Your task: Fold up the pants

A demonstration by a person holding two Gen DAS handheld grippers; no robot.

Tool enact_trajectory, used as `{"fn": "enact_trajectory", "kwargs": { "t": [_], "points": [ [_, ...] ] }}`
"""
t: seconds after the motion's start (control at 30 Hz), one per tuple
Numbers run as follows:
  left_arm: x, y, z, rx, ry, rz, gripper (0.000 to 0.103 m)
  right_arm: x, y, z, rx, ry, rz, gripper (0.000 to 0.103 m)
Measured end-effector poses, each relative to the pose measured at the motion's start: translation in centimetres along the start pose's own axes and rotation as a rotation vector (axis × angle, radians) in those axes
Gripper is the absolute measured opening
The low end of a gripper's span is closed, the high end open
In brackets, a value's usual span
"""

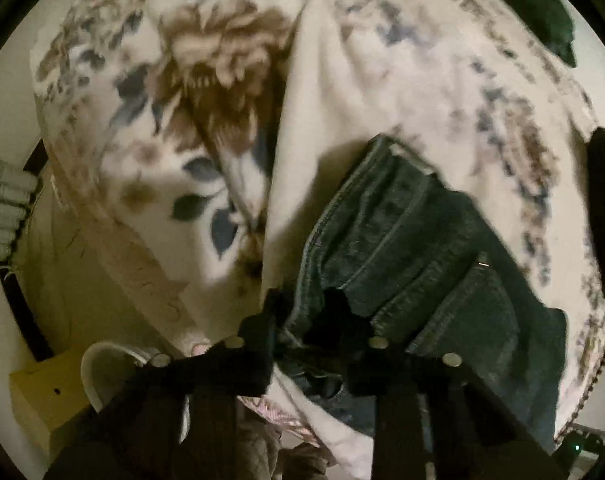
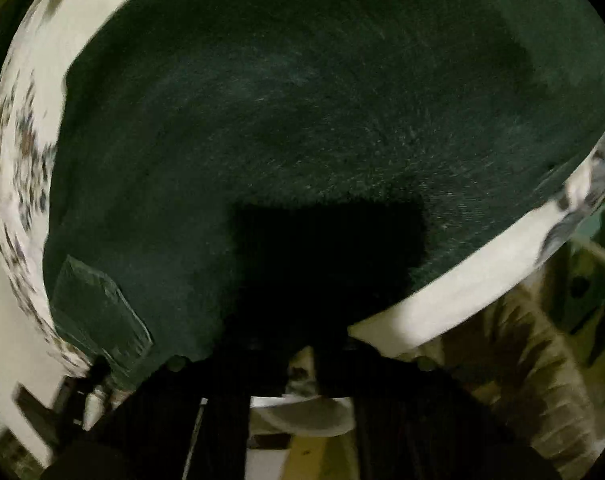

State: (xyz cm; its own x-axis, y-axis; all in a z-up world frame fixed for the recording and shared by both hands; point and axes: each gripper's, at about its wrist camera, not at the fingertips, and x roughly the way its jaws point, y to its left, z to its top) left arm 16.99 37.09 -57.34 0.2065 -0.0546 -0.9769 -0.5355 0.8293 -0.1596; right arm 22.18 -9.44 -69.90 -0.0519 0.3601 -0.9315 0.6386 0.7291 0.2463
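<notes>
Dark denim pants point(image 1: 414, 248) lie on a white floral blanket point(image 1: 174, 92), waistband and a back pocket toward my left gripper point(image 1: 302, 312). The left gripper's black fingers are closed on the near edge of the denim, with cloth bunched between them. In the right wrist view the pants point(image 2: 302, 112) fill most of the frame as a broad dark panel, a back pocket point(image 2: 102, 312) at lower left. My right gripper point(image 2: 302, 344) is shut on the near edge of the denim; its tips are lost in dark shadow. Both views are blurred.
The blanket's edge point(image 2: 442, 312) runs below the denim at right. A white bowl-shaped object point(image 1: 102, 372) and a yellow box point(image 1: 46, 392) sit low left beside the bed. A grey knitted sleeve point(image 1: 2, 208) is at far left. A brownish quilted cloth point(image 2: 534, 360) hangs lower right.
</notes>
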Motion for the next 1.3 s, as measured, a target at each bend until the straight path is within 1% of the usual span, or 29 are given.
{"fn": "enact_trajectory", "kwargs": {
  "t": [0.07,0.13,0.2,0.23,0.27,0.3,0.33,0.37,0.4,0.43,0.47,0.5,0.53,0.57,0.6,0.63,0.67,0.7,0.77,0.83,0.87,0.93,0.97,1.03,1.07,1.13,1.17,1.23,1.3],
  "points": [
    [-1.4,1.0,-0.5,0.005,-0.009,-0.022,0.018,-1.1,0.4,-1.0,-0.047,-0.026,-0.020,0.004],
    [-2.0,2.0,-0.8,0.013,-0.007,-0.024,0.018,-2.1,0.5,-2.0,-0.084,-0.045,-0.036,0.004],
    [-2.1,1.0,-1.0,0.011,0.004,-0.020,0.018,-2.3,0.7,-2.9,-0.100,-0.048,-0.048,0.004],
    [-1.7,1.5,-0.9,0.013,0.013,-0.016,0.018,-2.5,0.4,-3.2,-0.106,-0.045,-0.050,0.004],
    [-2.1,-0.4,-2.4,0.016,0.019,-0.010,0.018,-2.5,0.2,-3.6,-0.114,-0.045,-0.054,0.004],
    [-2.2,-1.1,-2.9,0.022,0.023,-0.006,0.018,-2.1,0.1,-4.1,-0.120,-0.040,-0.061,0.004],
    [-2.2,-1.9,-3.2,0.034,0.025,0.002,0.020,-1.0,0.6,-4.5,-0.124,-0.034,-0.069,0.003],
    [-1.3,-3.7,-3.0,0.053,0.034,0.018,0.023,-0.4,0.8,-4.5,-0.121,-0.031,-0.077,0.001],
    [-0.9,-4.9,-2.7,0.075,0.044,0.037,0.024,0.0,0.7,-4.2,-0.115,-0.022,-0.089,0.001],
    [-1.0,-5.3,-2.7,0.092,0.045,0.051,0.026,0.8,0.4,-4.1,-0.122,0.003,-0.085,0.001],
    [-1.3,-6.0,-2.8,0.119,0.047,0.075,0.031,1.7,0.4,-3.6,-0.123,0.045,-0.080,0.002],
    [-1.6,-6.7,-3.0,0.142,0.044,0.102,0.033,2.2,-0.1,-3.2,-0.111,0.066,-0.063,0.004],
    [-2.1,-7.5,-3.3,0.174,0.033,0.111,0.038,2.2,-0.6,-3.0,-0.109,0.075,-0.038,0.006],
    [-2.7,-8.5,-3.7,0.210,0.018,0.118,0.046,2.0,-0.9,-2.7,-0.111,0.081,-0.017,0.016],
    [-3.3,-9.5,-4.1,0.241,0.003,0.127,0.054,1.5,-1.3,-2.7,-0.116,0.078,0.002,0.028],
    [-4.0,-10.7,-4.7,0.272,-0.015,0.123,0.073,0.6,-1.9,-2.6,-0.128,0.058,0.019,0.058],
    [-4.8,-12.1,-5.5,0.309,-0.027,0.117,0.088,-0.4,-2.3,-2.6,-0.138,0.038,0.036,0.075],
    [-5.1,-13.4,-6.1,0.334,-0.026,0.115,0.091,-1.4,-3.1,-2.6,-0.144,0.016,0.061,0.076],
    [-5.8,-17.3,-7.9,0.411,-0.010,0.093,0.092,-3.5,-4.5,-2.4,-0.148,-0.011,0.095,0.076],
    [-6.5,-21.3,-10.1,0.483,-0.005,0.072,0.092,-6.2,-6.9,-1.9,-0.128,-0.055,0.136,0.076],
    [-6.7,-23.3,-11.2,0.502,-0.030,0.060,0.092,-7.8,-8.4,-1.4,-0.109,-0.086,0.152,0.076],
    [-7.0,-28.0,-14.0,0.559,-0.024,0.029,0.092,-11.4,-12.9,0.2,-0.045,-0.167,0.179,0.076],
    [-7.0,-30.1,-15.3,0.583,-0.022,0.017,0.092,-12.5,-14.8,0.6,-0.016,-0.197,0.191,0.076],
    [-6.5,-35.1,-18.3,0.634,0.005,-0.010,0.092,-15.9,-20.6,2.9,0.075,-0.283,0.210,0.076],
    [-6.2,-37.4,-19.7,0.655,0.016,-0.020,0.092,-16.9,-22.6,4.3,0.107,-0.301,0.212,0.076],
    [-5.8,-42.0,-22.6,0.703,0.016,-0.030,0.092,-19.6,-28.9,6.6,0.198,-0.359,0.228,0.076],
    [-5.5,-43.8,-24.2,0.726,0.014,-0.030,0.092,-20.4,-30.9,7.6,0.220,-0.379,0.232,0.076],
    [-4.8,-46.9,-27.0,0.761,0.008,-0.024,0.092,-21.8,-36.5,10.5,0.255,-0.420,0.223,0.076],
    [-3.9,-49.9,-29.5,0.795,0.014,-0.020,0.092,-22.1,-40.7,12.9,0.272,-0.436,0.224,0.075]
  ]
}}
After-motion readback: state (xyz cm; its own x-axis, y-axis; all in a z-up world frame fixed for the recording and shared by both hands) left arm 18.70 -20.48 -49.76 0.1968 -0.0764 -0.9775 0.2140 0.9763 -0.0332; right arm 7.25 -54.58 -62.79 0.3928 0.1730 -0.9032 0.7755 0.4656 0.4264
